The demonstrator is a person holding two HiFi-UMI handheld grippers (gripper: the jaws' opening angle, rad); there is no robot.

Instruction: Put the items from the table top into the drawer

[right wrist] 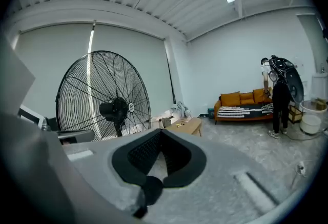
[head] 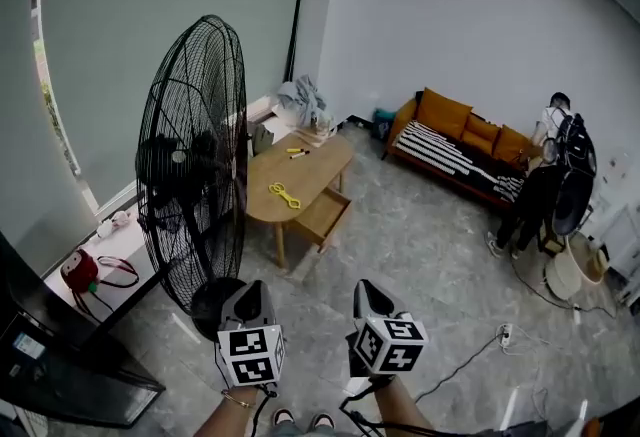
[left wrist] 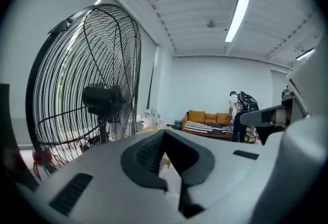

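Approaching first: left tongs (head: 250,297) and right tongs (head: 372,295) closed, empty; surface (head: 318,171) far ahead, drawer (head: 322,215) open; skirt fan (head: 195,175) ahead-left.

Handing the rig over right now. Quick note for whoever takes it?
Left gripper: shut, empty.
Right gripper: shut, empty.
Both are well short of the table, which stands across the room past the fan.
The drawer is pulled open. Its contents can't be made out from here.
On top: a yellow item near the middle and small items at the far end, too small to identify.
Done: drawer open.
Left: walk up, then move every item from the top into the drawer.
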